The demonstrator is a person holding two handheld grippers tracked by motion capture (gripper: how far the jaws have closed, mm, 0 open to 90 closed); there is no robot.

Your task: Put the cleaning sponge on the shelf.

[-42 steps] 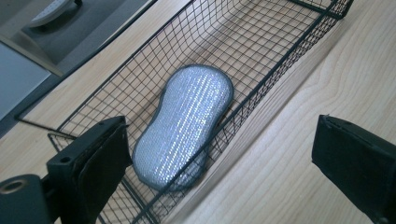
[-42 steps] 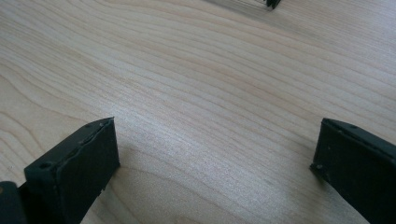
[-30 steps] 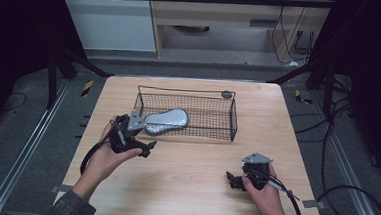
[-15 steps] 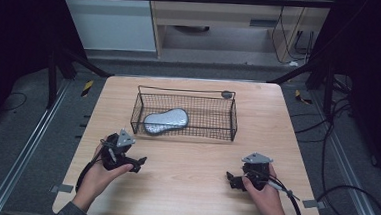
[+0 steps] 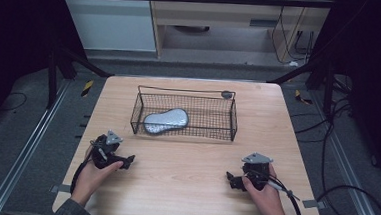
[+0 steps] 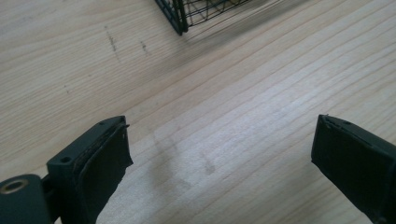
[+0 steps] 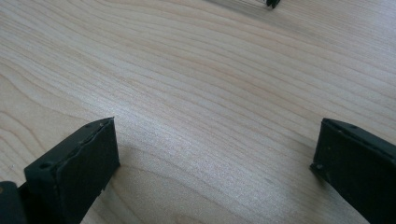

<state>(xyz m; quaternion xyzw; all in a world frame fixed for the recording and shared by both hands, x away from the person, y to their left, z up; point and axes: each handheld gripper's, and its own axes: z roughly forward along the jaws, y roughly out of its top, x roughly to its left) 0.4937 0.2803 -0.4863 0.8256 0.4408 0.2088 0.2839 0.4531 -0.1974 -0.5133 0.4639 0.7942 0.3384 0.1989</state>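
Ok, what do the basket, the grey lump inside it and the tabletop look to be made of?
The basket looks like thin black wire mesh, probably coated metal: you see through its walls. The grey lump has a dull silvery sheen, perhaps metal or glossy plastic; too small to tell. The tabletop looks like pale matte wood or wood-look laminate, with visible grain lines.

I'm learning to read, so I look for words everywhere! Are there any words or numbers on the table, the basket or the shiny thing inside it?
No text can be read anywhere.
Pale wooden table: wood grain and a few faint marks, no writing.
Black wire mesh basket: no label.
Silvery peanut-shaped object in the basket: no writing visible, though it is small in the high view.
Left tool and right tool: no markings legible.
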